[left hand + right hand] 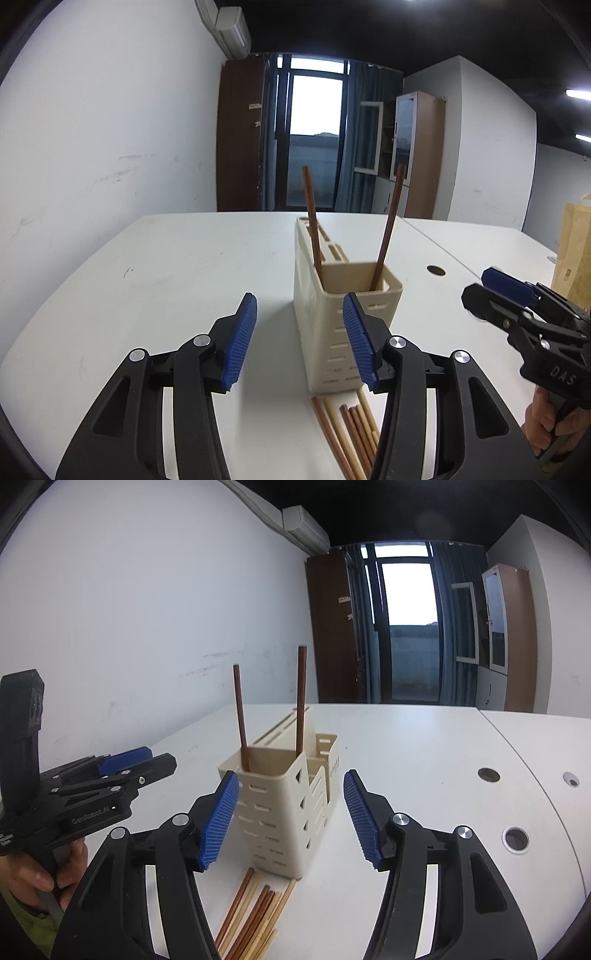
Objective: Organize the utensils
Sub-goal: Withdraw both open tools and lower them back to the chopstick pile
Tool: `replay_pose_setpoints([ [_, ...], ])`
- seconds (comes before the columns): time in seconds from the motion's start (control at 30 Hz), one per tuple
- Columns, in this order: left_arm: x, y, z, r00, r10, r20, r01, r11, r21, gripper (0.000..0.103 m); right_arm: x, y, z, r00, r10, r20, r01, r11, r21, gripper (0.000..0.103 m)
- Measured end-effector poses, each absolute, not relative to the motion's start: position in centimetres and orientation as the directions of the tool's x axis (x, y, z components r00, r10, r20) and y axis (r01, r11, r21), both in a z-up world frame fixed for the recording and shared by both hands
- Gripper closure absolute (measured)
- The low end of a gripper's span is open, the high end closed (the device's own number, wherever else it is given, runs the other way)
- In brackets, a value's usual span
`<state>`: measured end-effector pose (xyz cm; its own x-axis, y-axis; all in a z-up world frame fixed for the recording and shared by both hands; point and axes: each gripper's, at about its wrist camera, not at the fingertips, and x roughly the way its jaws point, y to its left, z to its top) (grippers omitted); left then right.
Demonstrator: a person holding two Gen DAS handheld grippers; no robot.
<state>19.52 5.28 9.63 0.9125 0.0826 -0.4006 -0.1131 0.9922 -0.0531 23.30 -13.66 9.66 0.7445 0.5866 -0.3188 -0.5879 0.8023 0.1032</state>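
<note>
A cream utensil holder (pixel 332 306) (pixel 284 808) stands on the white table, with two dark brown chopsticks (pixel 312 218) (pixel 301 701) upright in its near compartment. Several loose chopsticks (pixel 347 432) (pixel 251 915), dark and pale, lie on the table in front of it. My left gripper (pixel 299 339) is open just short of the holder, nothing between its blue pads. My right gripper (pixel 291 816) is open too, its fingers either side of the holder's near corner without touching. Each gripper appears in the other's view, the right one (pixel 491 291) and the left one (pixel 147 762).
The white table (pixel 166 280) (pixel 424 757) has round cable holes (pixel 515 840) at the right. A brown paper bag (pixel 576 247) stands at the far right. A hand (pixel 33 875) holds the left gripper's handle. Walls, a window and cabinets lie behind.
</note>
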Motion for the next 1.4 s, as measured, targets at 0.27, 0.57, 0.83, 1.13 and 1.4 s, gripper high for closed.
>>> replay_pose_setpoints([
  [0.27,19.3,5.3,7.4,0.864,0.039,-0.503,-0.105,0.989,-0.104,0.05,22.4,-13.6,7.8,0.713,0.56,-0.422,-0.572,0.812,0.112,0.038],
  [0.57,21.1,5.7,3.8,0.754,0.034,-0.656,-0.134,0.986,-0.102,0.05,22.9,-13.0,5.6,0.65,0.51,-0.563,-0.542,0.831,0.128,0.037],
  [0.83,22.0,5.8,1.6,0.689,0.014,-0.725,-0.131,0.986,-0.105,0.05,23.9,-12.1,2.8,0.566,0.465,-0.68,-0.534,0.836,0.127,0.037],
  [1.13,23.0,5.9,-0.5,0.635,-0.008,-0.772,-0.118,0.987,-0.107,0.05,25.2,-11.2,-0.6,0.449,0.421,-0.788,-0.526,0.838,0.148,0.037],
  [1.4,24.0,5.8,-2.1,0.593,-0.029,-0.805,-0.106,0.988,-0.114,0.05,25.3,-11.0,-2.9,0.396,0.383,-0.834,-0.52,0.843,0.14,0.037],
])
